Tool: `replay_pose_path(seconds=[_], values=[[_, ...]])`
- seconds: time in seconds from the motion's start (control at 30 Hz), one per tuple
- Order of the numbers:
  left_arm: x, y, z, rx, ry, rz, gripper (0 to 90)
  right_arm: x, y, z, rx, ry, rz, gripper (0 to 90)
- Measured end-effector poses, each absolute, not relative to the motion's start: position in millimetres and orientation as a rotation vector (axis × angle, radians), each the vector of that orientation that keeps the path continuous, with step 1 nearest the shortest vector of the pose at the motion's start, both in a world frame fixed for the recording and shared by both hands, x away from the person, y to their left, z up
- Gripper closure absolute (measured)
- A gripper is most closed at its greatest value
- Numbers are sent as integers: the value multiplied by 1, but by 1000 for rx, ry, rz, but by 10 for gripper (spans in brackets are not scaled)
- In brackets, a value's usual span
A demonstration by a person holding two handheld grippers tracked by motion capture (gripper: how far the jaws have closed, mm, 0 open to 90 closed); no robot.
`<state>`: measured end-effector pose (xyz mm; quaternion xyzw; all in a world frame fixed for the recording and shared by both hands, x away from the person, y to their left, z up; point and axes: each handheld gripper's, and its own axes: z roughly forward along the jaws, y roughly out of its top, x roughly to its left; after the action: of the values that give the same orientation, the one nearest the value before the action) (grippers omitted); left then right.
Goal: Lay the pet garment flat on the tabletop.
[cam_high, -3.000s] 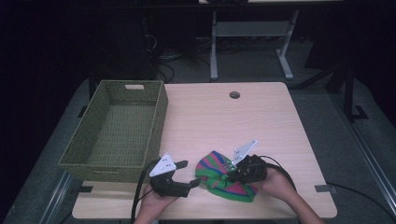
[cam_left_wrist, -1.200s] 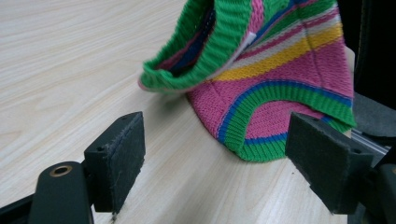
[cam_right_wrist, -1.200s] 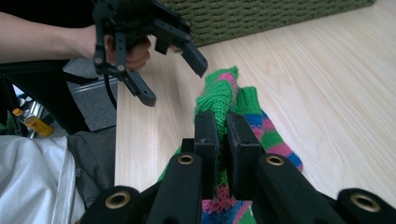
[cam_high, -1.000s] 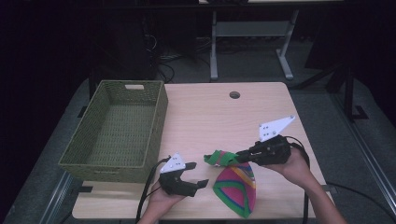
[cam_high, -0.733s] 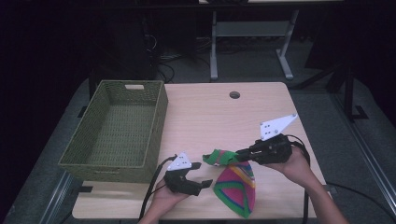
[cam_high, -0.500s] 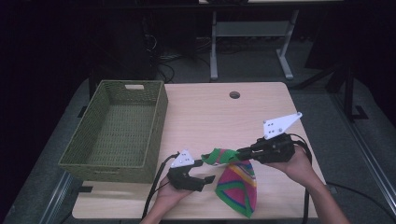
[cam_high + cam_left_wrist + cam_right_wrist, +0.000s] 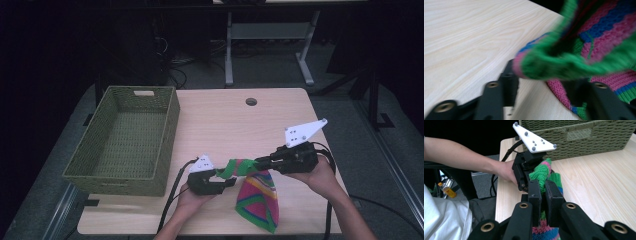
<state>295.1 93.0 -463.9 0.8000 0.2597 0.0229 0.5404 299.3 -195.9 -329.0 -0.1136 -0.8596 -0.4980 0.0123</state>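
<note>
A knitted piece [image 7: 257, 197], striped green, pink, blue and yellow, hangs by its green rim over the front of the wooden table [image 7: 225, 125]. My right gripper [image 7: 257, 162] is shut on that rim; in the right gripper view its jaws [image 7: 543, 186] pinch the green knit [image 7: 541, 173]. My left gripper [image 7: 231, 177] sits just left of it at the rim's free end. Its jaws have just been closing. In the left gripper view the green rim [image 7: 574, 62] fills the gap of the left gripper [image 7: 544, 77], touching both pads.
A green woven basket [image 7: 120, 177] stands empty on the table's left side, seen behind the left hand in the right gripper view [image 7: 586, 137]. A cable hole [image 7: 251, 101] is near the far edge. Cables trail off the front edge.
The left gripper slid right to the rim's free end and its jaws narrowed around it. The right gripper holds the piece lifted and barely moved.
</note>
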Motion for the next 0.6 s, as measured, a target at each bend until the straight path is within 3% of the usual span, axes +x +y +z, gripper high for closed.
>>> replay_pose_path(seconds=[0.27,0.6], values=[[291,100,-457,1899,581,62,721,303,-206,-335,-417,-2681,-1542,840],[286,111,-445,1898,553,94,763,306,-213,-340,-480,-2716,-1497,840]])
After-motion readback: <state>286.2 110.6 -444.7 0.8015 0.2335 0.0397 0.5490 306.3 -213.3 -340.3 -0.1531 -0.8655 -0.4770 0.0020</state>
